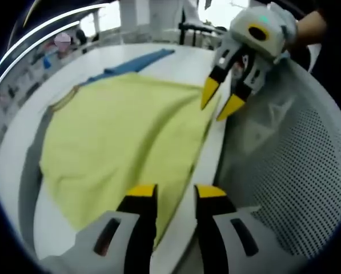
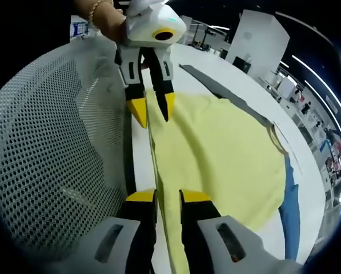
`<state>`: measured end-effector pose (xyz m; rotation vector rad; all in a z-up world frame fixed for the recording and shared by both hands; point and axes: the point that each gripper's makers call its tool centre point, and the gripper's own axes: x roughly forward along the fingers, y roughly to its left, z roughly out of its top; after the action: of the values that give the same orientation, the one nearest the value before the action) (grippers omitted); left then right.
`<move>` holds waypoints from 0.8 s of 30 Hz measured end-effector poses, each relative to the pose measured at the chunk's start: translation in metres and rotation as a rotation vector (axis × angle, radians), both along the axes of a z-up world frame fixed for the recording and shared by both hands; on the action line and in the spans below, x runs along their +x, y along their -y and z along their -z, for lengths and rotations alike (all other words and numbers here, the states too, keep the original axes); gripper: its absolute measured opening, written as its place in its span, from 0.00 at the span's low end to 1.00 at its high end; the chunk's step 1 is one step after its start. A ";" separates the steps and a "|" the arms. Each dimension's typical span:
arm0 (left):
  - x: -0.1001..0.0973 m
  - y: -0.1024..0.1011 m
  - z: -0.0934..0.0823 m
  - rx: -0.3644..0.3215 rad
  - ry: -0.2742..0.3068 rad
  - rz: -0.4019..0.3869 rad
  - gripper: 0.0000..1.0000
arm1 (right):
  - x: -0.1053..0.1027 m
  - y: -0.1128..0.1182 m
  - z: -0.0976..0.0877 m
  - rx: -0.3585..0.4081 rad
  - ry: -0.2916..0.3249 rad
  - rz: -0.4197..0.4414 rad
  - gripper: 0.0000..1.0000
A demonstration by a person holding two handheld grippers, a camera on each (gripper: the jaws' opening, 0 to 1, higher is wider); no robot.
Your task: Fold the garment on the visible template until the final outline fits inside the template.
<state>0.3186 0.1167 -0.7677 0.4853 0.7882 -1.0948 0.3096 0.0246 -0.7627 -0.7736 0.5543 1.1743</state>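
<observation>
White table [image 1: 21,131] bears yellow garment [image 1: 119,131], its edge between both open tools [image 1: 176,194]

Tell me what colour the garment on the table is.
The garment is pale yellow-green, plain, no pattern; clearest in the left gripper view.

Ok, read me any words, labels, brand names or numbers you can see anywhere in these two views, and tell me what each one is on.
No text can be read.
Yellow garment: plain, no print or label showing.
Blue cloth beyond it: plain.
White mesh basket: no markings.
Left claw and right claw: yellow tips, no lettering.
Background shelves and signs: too small and blurred to read.
</observation>
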 end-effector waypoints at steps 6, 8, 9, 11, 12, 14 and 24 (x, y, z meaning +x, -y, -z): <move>0.000 0.012 0.002 -0.009 0.002 0.004 0.22 | 0.002 0.000 0.004 -0.004 -0.008 0.022 0.14; -0.002 0.017 0.002 -0.013 0.004 0.010 0.23 | 0.001 -0.001 0.005 -0.009 -0.011 0.014 0.14; -0.002 0.018 0.003 -0.014 0.005 0.012 0.23 | 0.000 -0.001 0.005 -0.011 -0.013 0.011 0.14; -0.003 0.022 0.004 -0.016 0.006 0.017 0.23 | -0.001 -0.001 0.008 -0.015 -0.018 0.008 0.14; -0.003 0.023 0.005 -0.016 0.005 0.019 0.23 | -0.001 -0.001 0.008 -0.018 -0.019 0.005 0.14; -0.004 0.026 0.007 -0.015 0.002 0.023 0.22 | -0.001 -0.001 0.009 -0.017 -0.021 0.007 0.14; 0.001 0.031 0.011 0.001 0.009 0.024 0.13 | 0.007 -0.008 0.012 -0.016 -0.010 0.018 0.11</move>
<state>0.3195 0.0861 -0.7784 0.5017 0.7766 -1.1134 0.3170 0.0328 -0.7747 -0.7751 0.5785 1.1595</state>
